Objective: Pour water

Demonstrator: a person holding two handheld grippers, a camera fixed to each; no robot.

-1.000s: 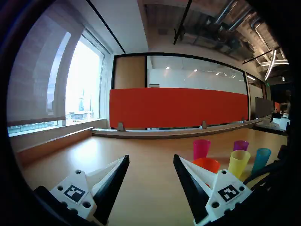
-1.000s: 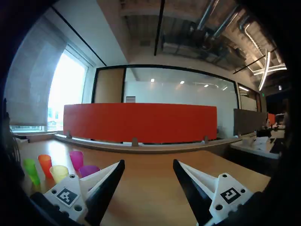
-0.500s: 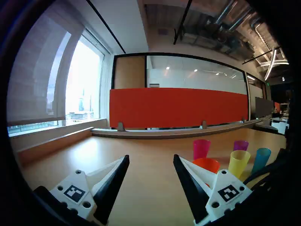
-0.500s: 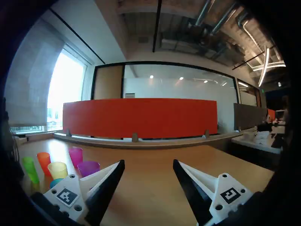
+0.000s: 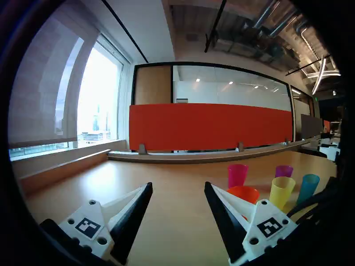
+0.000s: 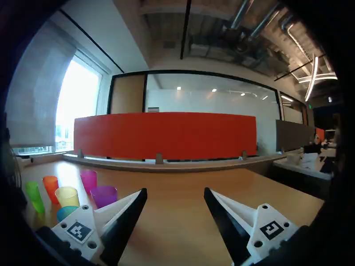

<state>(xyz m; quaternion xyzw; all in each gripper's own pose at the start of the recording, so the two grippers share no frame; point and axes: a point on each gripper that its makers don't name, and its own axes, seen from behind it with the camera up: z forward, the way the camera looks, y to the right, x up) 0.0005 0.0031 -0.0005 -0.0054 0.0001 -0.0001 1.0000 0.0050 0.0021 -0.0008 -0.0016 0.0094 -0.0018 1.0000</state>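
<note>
Pointing across the wooden table (image 5: 177, 230), the left gripper (image 5: 177, 184) is holding its fingers wide apart, gripping nothing. An orange cup (image 5: 243, 193) is sitting just beyond its right finger, partly hidden by it, with a yellow cup (image 5: 282, 190) and a teal cup (image 5: 309, 186) to the right, and a magenta cup (image 5: 238, 174) and a purple cup (image 5: 284, 170) farther back. The right gripper (image 6: 175, 190) is likewise gaping empty, the cups clustering off to its left, a green cup (image 6: 34, 196) among them. Whether any is holding water is hard to tell. A red partition (image 5: 211, 126) is running along the far edge.
</note>
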